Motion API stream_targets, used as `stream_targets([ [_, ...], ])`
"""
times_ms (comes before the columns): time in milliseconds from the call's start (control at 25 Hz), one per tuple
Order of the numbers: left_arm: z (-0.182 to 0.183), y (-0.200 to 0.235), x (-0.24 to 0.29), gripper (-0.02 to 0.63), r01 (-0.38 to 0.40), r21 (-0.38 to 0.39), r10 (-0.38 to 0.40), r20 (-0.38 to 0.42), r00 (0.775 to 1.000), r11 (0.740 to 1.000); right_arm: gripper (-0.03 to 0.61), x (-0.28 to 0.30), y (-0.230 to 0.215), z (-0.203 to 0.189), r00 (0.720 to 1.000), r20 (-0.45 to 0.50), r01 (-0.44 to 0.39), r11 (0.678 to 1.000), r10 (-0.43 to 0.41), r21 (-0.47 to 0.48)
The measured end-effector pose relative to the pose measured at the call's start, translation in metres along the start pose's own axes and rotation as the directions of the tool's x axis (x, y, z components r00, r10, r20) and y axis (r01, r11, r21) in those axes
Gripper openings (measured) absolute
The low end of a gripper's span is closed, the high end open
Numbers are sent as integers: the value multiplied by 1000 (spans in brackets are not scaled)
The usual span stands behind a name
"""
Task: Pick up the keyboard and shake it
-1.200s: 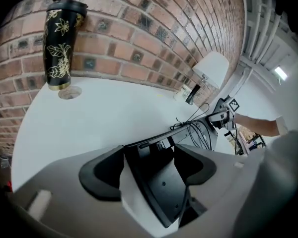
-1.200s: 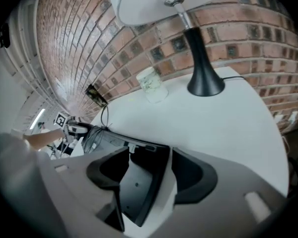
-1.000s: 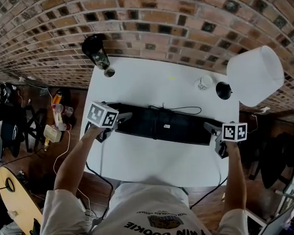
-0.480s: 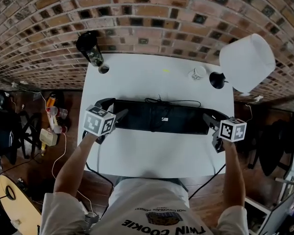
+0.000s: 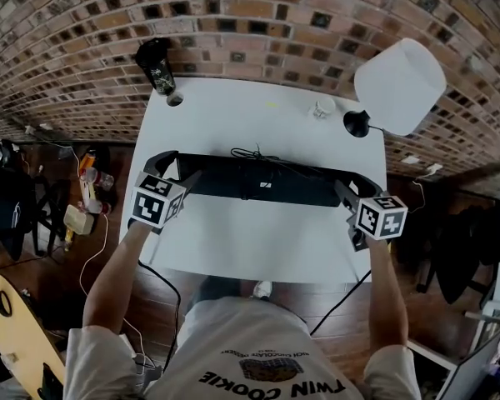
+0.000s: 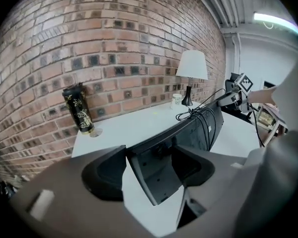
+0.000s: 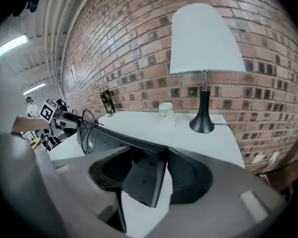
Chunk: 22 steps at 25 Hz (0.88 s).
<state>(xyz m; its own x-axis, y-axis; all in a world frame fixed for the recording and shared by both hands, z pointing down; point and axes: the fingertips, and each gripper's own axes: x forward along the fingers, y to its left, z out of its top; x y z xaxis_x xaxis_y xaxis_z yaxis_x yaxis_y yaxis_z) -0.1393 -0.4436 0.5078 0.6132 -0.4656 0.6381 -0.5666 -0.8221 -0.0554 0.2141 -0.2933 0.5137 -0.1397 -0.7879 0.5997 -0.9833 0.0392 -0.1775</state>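
Head view: long black plastic keyboard [image 5: 258, 182], tilted with its underside showing, is lifted just above white rectangular table [image 5: 258, 244]; left gripper [image 5: 179, 171] and right gripper [image 5: 352, 187], jaws just closing, clamp its ends.

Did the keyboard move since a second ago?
Yes. The keyboard has come up off the white table, which stayed put, and has tipped toward its long edge.
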Motion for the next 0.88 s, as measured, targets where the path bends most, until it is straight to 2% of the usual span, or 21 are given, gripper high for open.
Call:
stream_targets([
  [280, -6, -14, -30, 291, -96, 25, 96, 13, 995, 995, 221, -26, 15, -8, 999, 31, 30, 993, -26, -117],
  [560, -14, -26, -52, 256, -157, 42, 156, 15, 988, 987, 221, -43, 23, -17, 998, 50, 53, 978, -44, -200],
  [880, -26, -37, -68, 236, -208, 144, 211, -7, 977, 967, 219, -59, 32, -28, 995, 68, 86, 945, -69, -315],
])
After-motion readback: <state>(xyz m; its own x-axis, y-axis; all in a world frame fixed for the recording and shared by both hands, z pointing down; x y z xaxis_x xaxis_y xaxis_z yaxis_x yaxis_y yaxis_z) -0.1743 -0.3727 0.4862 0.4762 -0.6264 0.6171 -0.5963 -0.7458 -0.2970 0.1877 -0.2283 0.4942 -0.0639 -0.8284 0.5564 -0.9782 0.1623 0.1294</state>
